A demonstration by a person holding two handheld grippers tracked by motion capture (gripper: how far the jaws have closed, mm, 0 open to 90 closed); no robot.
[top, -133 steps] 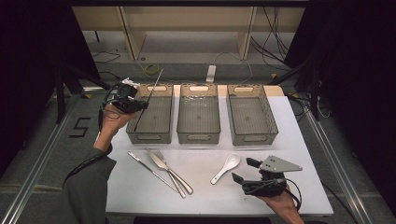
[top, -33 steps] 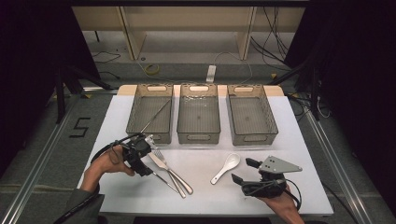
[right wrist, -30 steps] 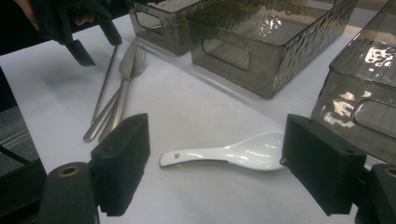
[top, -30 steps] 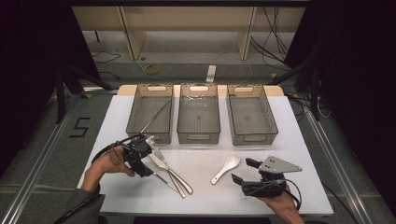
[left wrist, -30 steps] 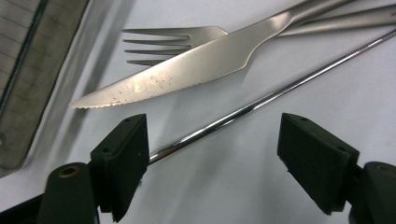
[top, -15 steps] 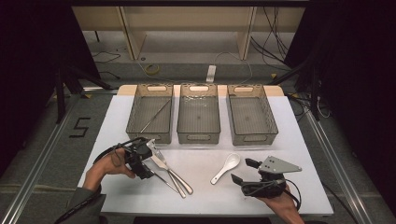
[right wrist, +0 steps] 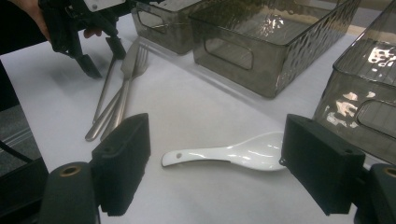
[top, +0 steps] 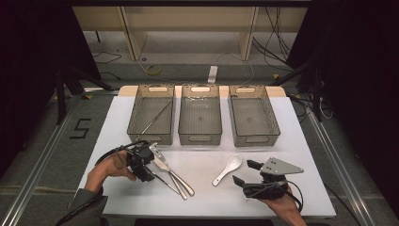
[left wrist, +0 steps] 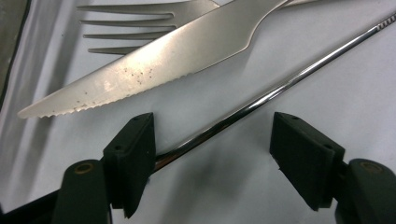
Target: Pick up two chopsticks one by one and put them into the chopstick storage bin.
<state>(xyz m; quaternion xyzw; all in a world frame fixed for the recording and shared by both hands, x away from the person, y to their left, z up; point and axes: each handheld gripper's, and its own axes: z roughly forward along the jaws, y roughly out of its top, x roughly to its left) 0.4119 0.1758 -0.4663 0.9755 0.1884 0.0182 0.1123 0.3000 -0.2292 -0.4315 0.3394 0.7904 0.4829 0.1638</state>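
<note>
Left gripper (top: 147,165) now lower over steel rod (left wrist: 261,100), jaws just narrowing, still unclamped.

Looks like a lab: white-covered table (top: 301,141) amid dark curtains, loose floor cables (top: 235,66), aluminium rails (top: 37,165).

A white-covered rectangular table (top: 301,141) carried everything. Along its far side stood three smoky translucent plastic bins (top: 201,115) in a row, close together. Nearer the person, toward the left, a steel fork (top: 162,160), a serrated steel table knife (top: 171,172) and a thin polished metal chopstick (top: 164,181) lay bunched together. A white ceramic soup spoon (top: 227,169) lay apart, right of them.
</note>
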